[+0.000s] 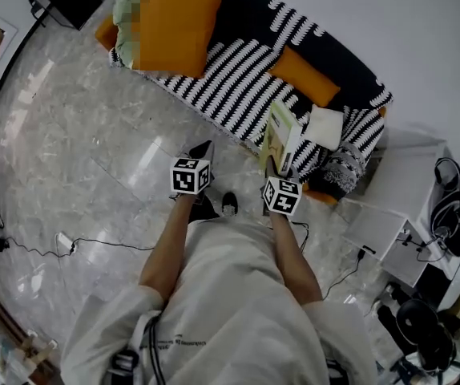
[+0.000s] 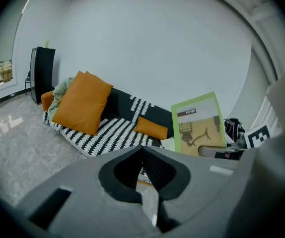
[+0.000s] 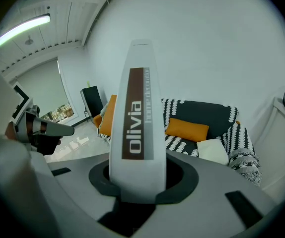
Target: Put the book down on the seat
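A thin book (image 1: 283, 135) with a green-edged cover stands upright in my right gripper (image 1: 276, 167), which is shut on its lower edge. It hangs over the front edge of the sofa seat (image 1: 230, 79), which has a black-and-white striped cover. In the right gripper view the book's white spine (image 3: 135, 123) rises between the jaws (image 3: 136, 182). My left gripper (image 1: 204, 149) is left of the book, over the floor, shut and holding nothing. In the left gripper view its tips (image 2: 142, 150) meet, with the book's cover (image 2: 199, 125) to the right and the seat (image 2: 112, 133) beyond.
On the sofa lie a large orange cushion (image 1: 178, 22), a small orange cushion (image 1: 304, 74) and a white cushion (image 1: 324, 127). White furniture with headphones (image 1: 446, 195) stands at the right. A cable and plug (image 1: 62, 243) lie on the marble floor at the left.
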A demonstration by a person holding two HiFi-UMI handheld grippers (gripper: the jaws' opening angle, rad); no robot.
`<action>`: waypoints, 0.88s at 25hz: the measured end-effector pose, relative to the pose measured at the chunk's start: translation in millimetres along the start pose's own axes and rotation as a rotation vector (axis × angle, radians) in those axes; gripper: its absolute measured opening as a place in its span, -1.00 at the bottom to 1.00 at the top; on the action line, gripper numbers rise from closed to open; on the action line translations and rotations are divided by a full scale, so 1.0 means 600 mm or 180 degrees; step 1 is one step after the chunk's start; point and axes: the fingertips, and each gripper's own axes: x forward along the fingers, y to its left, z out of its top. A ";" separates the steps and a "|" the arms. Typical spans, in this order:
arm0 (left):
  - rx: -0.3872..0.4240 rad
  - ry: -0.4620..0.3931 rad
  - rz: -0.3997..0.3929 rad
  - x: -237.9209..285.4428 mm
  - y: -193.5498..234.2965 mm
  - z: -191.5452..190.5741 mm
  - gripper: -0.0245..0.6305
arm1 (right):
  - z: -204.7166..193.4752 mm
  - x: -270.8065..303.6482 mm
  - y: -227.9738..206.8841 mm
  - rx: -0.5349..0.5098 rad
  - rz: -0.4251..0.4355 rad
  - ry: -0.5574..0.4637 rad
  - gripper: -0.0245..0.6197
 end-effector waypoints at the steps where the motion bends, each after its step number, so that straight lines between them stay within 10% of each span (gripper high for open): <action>1: 0.0017 0.0017 -0.0027 0.005 0.008 0.005 -0.93 | 0.005 0.004 0.000 0.0017 -0.0033 -0.0013 -0.54; 22: 0.0493 0.0391 -0.0726 0.096 0.165 0.200 -0.93 | 0.097 0.077 0.095 0.0348 -0.0863 -0.0053 -0.54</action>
